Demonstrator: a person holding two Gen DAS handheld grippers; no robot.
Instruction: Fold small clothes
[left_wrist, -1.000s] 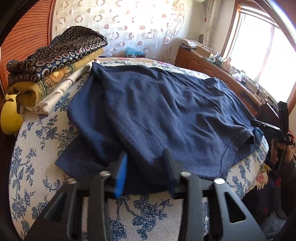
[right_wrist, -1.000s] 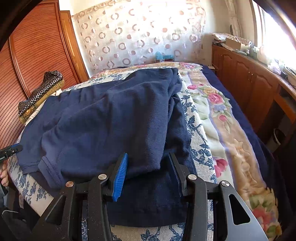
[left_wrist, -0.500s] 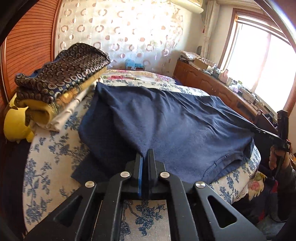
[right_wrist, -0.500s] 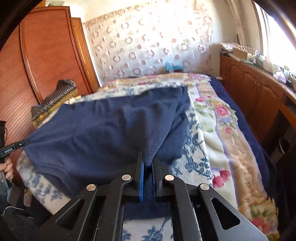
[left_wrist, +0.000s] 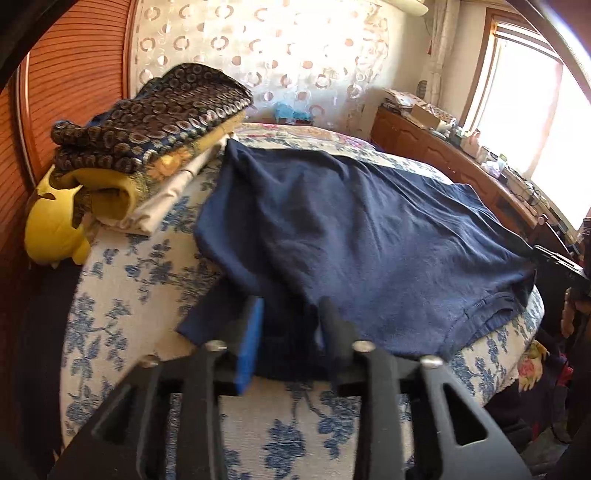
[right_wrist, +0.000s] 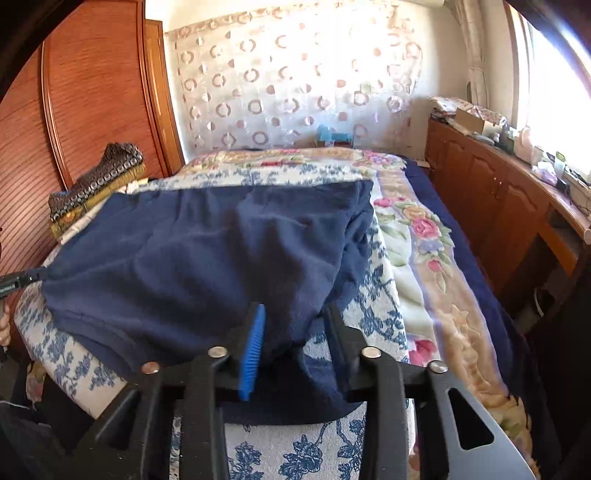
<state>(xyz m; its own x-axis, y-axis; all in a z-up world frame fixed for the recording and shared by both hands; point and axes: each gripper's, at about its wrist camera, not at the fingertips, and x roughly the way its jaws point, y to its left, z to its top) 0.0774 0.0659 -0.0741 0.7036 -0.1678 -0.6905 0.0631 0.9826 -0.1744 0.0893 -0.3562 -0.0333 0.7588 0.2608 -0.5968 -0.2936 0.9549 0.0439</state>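
Shirt (left_wrist: 369, 236): lying folded over across the bed's (left_wrist: 122, 295) near edge, collar at the right.
Handling: likely soft, light, limp; sagging between grips.
Hold: hem corners, both layers pinched.
Left gripper (left_wrist: 290, 332): standing open, straddling cloth.
Right gripper (right_wrist: 293, 334): standing open over the fold.

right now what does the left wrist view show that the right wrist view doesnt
Only the left wrist view shows the yellow plush toy beside the folded stack, and the navy shirt's neckline hem.

Only the right wrist view shows the pink rose blanket along the bed's far side.

Both show the navy shirt spread on the blue floral cover, the patterned folded stack, and an open claw: left claw, right claw.
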